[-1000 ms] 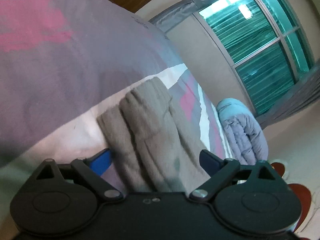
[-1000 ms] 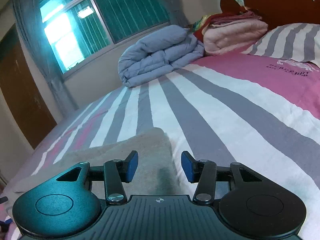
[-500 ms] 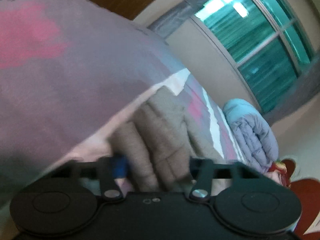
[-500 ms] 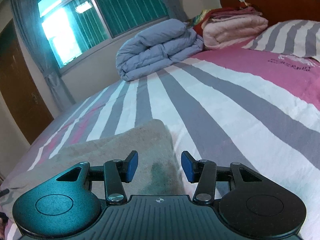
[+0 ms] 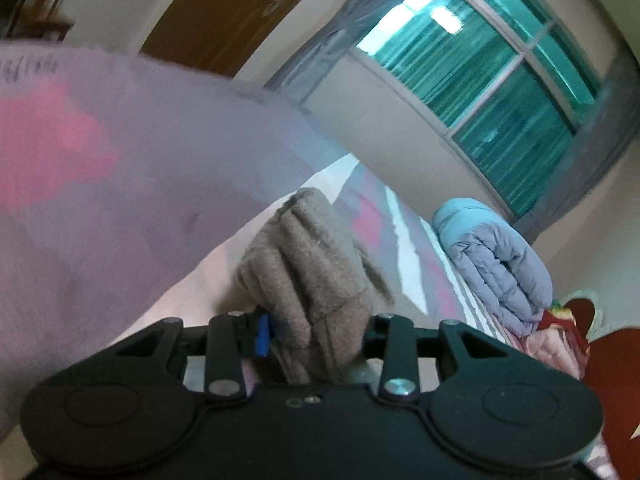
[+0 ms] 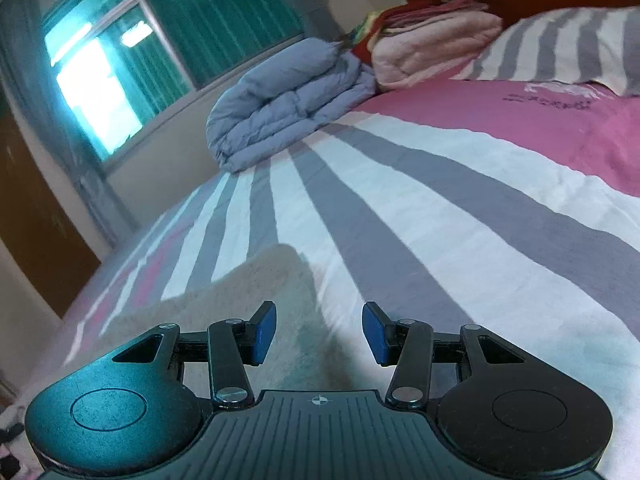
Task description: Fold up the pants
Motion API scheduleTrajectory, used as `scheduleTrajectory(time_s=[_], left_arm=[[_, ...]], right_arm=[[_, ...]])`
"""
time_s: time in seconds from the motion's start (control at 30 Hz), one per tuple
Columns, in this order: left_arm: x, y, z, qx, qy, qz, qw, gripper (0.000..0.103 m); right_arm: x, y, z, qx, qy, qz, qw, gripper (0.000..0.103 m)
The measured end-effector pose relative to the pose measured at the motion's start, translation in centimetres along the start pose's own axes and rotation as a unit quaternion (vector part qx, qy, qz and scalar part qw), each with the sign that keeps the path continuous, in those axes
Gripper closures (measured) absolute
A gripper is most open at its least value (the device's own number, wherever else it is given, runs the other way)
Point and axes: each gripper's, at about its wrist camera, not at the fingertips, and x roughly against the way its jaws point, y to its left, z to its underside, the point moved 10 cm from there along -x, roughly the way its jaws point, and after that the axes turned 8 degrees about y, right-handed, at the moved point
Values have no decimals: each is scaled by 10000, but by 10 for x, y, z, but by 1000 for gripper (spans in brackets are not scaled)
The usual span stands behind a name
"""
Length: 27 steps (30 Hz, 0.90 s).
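Left tool (image 5: 316, 334) pinches the bunched pants (image 5: 308, 276) edge; right tool (image 6: 319, 334) hovers spread above the pants' corner, striped bed (image 6: 460, 216) bare toward the folded duvet (image 6: 288, 100).

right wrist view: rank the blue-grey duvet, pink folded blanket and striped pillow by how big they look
1. blue-grey duvet, widest of the three.
2. and 3. striped pillow and pink folded blanket look alike in size; the pillow runs off the frame edge, so I won't rank these two.
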Motion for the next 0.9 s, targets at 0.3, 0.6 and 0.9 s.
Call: scheduleTrajectory(time_s=[0.3, 0.6, 0.9], left_arm=[[15, -126, 13, -1225, -422, 247, 9913, 75], [-3, -254, 87, -2846, -699, 84, 9561, 75], [-34, -357, 208, -3982, -227, 668, 9146, 75]], right_arm=[[4, -13, -25, 93, -29, 452, 9989, 55], [26, -18, -26, 831, -164, 341, 9958, 55], [23, -13, -22, 1024, -175, 239, 9943, 55]])
